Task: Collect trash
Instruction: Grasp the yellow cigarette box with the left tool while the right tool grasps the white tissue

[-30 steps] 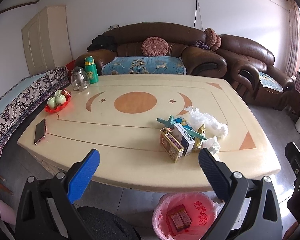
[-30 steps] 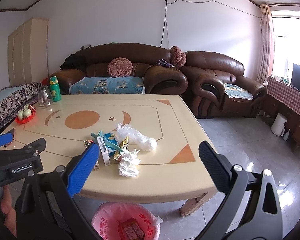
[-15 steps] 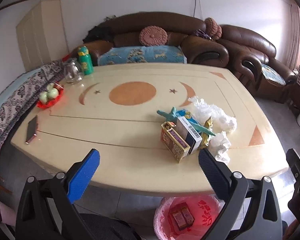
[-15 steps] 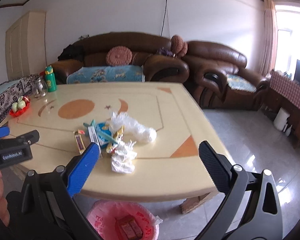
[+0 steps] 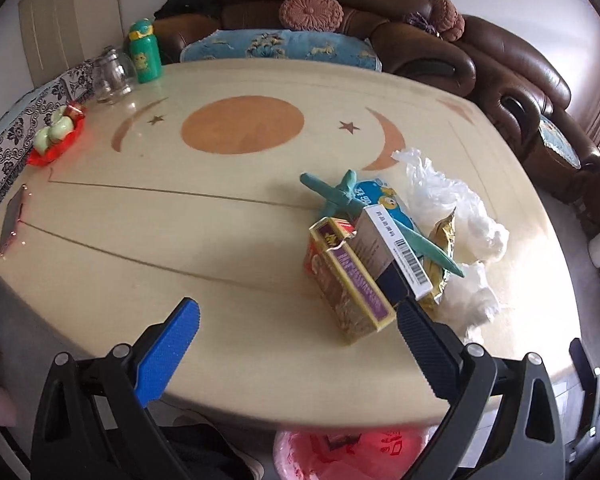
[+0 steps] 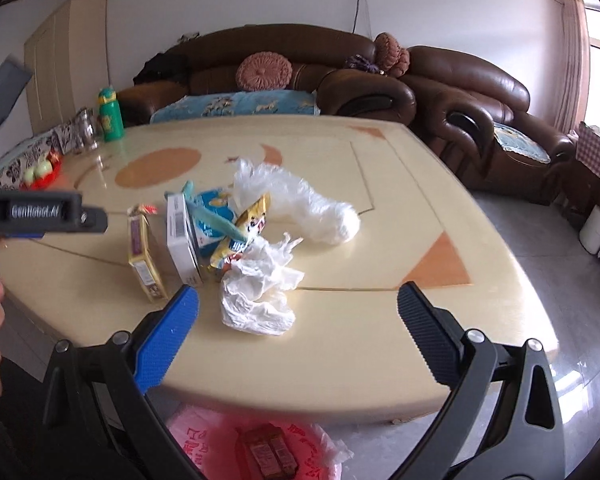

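Change since earlier frame: both grippers had come lower and closer to the trash pile; the table filled more of each view.
Left gripper [image 5: 296, 344]: jaws wide apart, holding nothing, poised over the near table edge with the yellow-purple carton [image 5: 348, 280] just beyond its right finger.
Right gripper [image 6: 298, 320]: jaws wide apart, holding nothing, with the crumpled tissue [image 6: 260, 292] lying between its fingertips' lines.
Trash, location: clustered on the table [image 5: 148, 224] near its front right; carton, white barcode box [image 5: 396, 256], teal plastic toy [image 5: 344, 196], gold snack wrapper [image 6: 244, 236], clear plastic bag [image 6: 300, 200].
Bin: pink-lined bin [image 6: 260, 448] on the floor under the table's near edge, boxes already inside.
Not trash, judged: phone [image 5: 10, 222], green bottle [image 5: 144, 50], glass jar [image 5: 110, 76], red dish [image 5: 56, 136], all well apart at the far left.
Risk: closing on the carton might topple the leaning box and toy, since they rested against each other.
Risk: thin tissue could slip or tear in a shallow pinch and fall beside the bin.
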